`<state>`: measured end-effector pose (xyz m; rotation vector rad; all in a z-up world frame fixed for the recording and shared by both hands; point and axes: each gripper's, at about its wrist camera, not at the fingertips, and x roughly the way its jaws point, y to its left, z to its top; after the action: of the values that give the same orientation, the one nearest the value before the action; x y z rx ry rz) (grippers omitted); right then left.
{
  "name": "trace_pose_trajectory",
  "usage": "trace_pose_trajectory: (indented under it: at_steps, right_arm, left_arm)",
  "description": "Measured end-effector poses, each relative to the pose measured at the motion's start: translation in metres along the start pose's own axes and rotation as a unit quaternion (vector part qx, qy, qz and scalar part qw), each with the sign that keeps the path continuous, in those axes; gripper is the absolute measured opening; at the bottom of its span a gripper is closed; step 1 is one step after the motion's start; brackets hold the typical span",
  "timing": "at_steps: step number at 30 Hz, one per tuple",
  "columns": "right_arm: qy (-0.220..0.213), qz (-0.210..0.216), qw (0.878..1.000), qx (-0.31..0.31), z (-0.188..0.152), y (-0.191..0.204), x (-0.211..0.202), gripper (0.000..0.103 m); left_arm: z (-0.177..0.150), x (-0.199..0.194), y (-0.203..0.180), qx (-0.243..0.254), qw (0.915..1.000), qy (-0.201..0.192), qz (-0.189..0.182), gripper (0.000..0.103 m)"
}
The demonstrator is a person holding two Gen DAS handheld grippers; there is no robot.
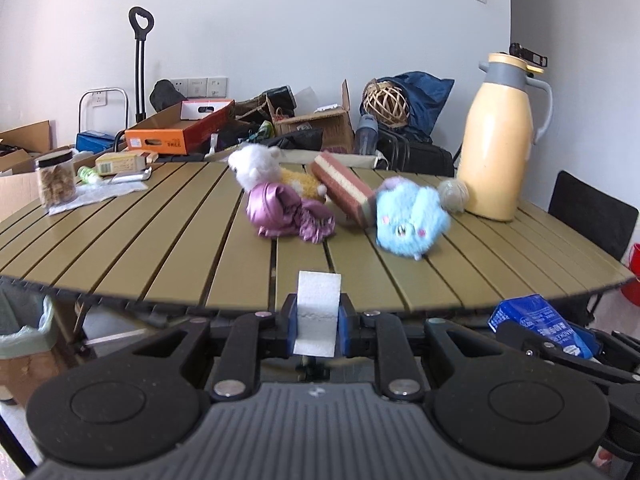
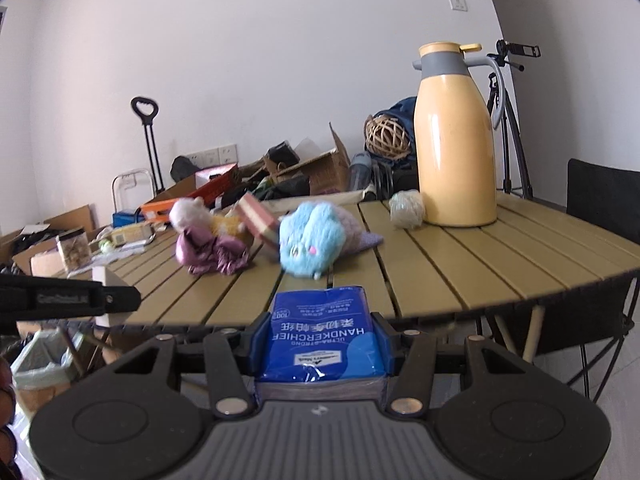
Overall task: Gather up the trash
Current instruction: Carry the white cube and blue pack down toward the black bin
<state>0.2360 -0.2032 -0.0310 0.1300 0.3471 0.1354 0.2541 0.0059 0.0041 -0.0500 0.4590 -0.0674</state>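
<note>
- The left gripper [image 1: 318, 316] clamps a white foam block [image 1: 317, 312]; the right gripper [image 2: 322, 340] clamps a blue handkerchief pack [image 2: 322, 336], both just off the table [image 1: 160, 240] edge.
- A lined bin [image 1: 24, 332] sits below left, contents hidden.
- A clear jar [image 1: 56, 182] holds brown pieces, too blurred to identify.

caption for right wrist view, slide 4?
Right gripper clamps a blue handkerchief pack at the edge of the slatted table.

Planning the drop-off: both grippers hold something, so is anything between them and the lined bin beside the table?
Nothing visible blocks it. The left gripper holds a white block, the right gripper a blue tissue pack. The lined bin stands on the floor, below the table edge.
</note>
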Motion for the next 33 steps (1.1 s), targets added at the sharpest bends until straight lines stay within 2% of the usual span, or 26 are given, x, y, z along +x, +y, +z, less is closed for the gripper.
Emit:
trace_pose_trajectory:
  at_steps: [5, 12, 20, 25, 33]
  right_arm:
    - [0.033, 0.007, 0.999, -0.009, -0.022, 0.003, -0.019, 0.05]
    - [0.077, 0.022, 0.997, -0.022, -0.053, 0.011, -0.037, 0.05]
    - [0.127, 0.023, 0.991, -0.031, -0.084, 0.012, -0.036, 0.05]
    - [0.159, 0.014, 0.987, -0.032, -0.104, 0.006, -0.026, 0.05]
    - [0.203, 0.0, 0.979, -0.024, -0.122, -0.003, -0.005, 0.05]
  left_arm:
    - [-0.026, -0.025, 0.006, 0.002, 0.9997, 0.02, 0.009, 0.019]
    - [-0.063, -0.04, 0.013, 0.008, 0.998, 0.058, 0.024, 0.02]
    - [-0.096, -0.029, 0.025, -0.002, 0.994, 0.1, 0.043, 0.02]
    - [-0.125, -0.016, 0.04, -0.008, 0.9883, 0.144, 0.05, 0.02]
    - [-0.144, 0.001, 0.063, -0.025, 0.9804, 0.183, 0.068, 0.02]
